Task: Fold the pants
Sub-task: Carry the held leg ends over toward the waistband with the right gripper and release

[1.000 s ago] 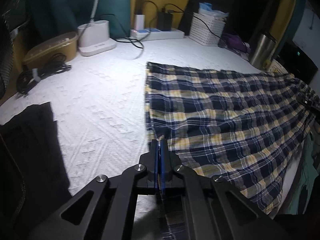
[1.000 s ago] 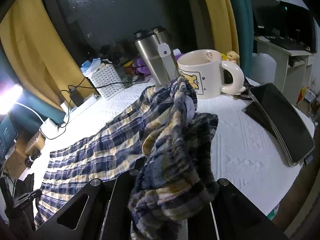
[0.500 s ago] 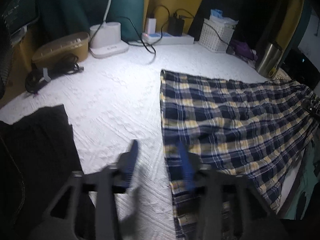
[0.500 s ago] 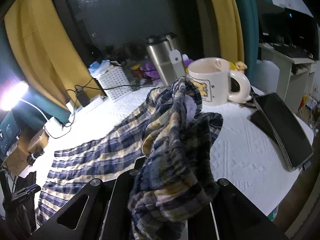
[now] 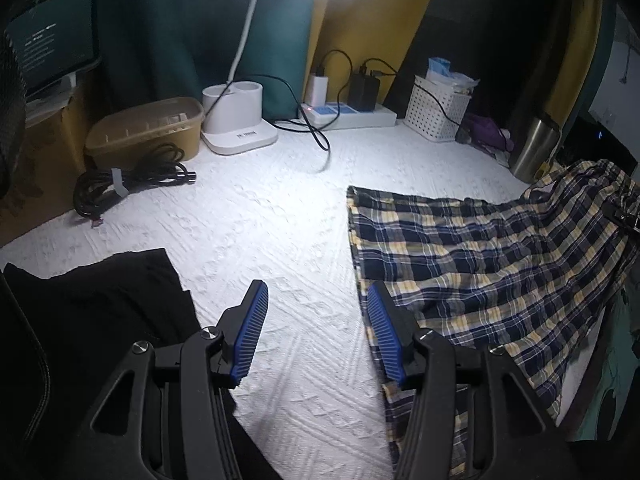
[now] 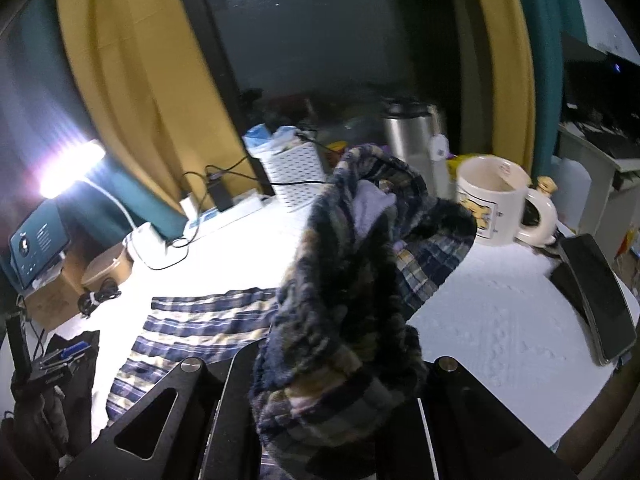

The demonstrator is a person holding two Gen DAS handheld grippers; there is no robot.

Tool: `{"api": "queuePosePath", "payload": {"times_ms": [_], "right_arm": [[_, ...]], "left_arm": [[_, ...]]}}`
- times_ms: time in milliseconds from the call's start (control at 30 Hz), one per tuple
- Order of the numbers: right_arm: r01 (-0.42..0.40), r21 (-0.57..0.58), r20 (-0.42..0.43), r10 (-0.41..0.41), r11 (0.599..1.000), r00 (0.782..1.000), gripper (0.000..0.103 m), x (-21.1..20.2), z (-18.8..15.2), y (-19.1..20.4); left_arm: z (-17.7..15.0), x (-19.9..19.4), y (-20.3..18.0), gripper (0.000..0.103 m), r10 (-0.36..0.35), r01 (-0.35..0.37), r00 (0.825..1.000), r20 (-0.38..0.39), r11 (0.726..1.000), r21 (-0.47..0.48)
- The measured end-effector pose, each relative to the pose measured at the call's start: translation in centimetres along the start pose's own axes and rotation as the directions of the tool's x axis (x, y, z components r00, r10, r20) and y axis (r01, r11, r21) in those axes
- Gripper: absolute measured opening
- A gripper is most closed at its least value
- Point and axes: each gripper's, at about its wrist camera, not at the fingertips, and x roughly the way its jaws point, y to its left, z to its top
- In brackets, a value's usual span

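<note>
Left wrist view
Pants: the navy, yellow and white plaid fabric pants lay on the white textured surface, long axis running from the cuff edge near the middle of the view away to the right, where the far end rose off the surface toward the steel tumbler.
Cuff edge: it ran near-to-far, facing left toward the bare part of the surface.
Left claw: the left claw was spread wide with nothing between its blue ribbed pads; its right finger stood over the near cuff corner, its left finger over bare surface. Whether it touched the cloth could not be told.
Pose: it pointed forward and down along the surface.
Nearby: a black garment lay at the near left; a white lamp base, a tan lidded box, a coiled black cable and a white perforated basket stood along the far edge.

Right wrist view
Right claw: the right claw was pinching a bunched end of the pants, the cloth hiding both fingers.
Pants: the gathered end stood raised above the surface; the rest trailed down and left, lying flat.
Nearby: a cream printed mug and a black phone sat to the right, apart from the cloth.
</note>
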Motion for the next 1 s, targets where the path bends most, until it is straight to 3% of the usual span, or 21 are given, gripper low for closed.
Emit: {"api": "queuePosePath", "payload": {"times_ms": [533, 1000], "right_arm": [[-0.092, -0.126, -0.068, 0.084, 0.988, 0.994, 0.010, 2.9, -0.1, 9.2], [-0.210, -0.223, -0.261, 0.150, 0.952, 0.954, 0.010, 10.1, -4.1, 18.4]], "left_arm": [[-0.9, -1.6, 4.4, 0.052, -0.031, 0.033, 0.998, 0.045, 0.998, -0.052], [-1.4, -2.5, 7.6, 0.052, -0.047, 0.053, 0.997, 0.059, 0.994, -0.096]]}}
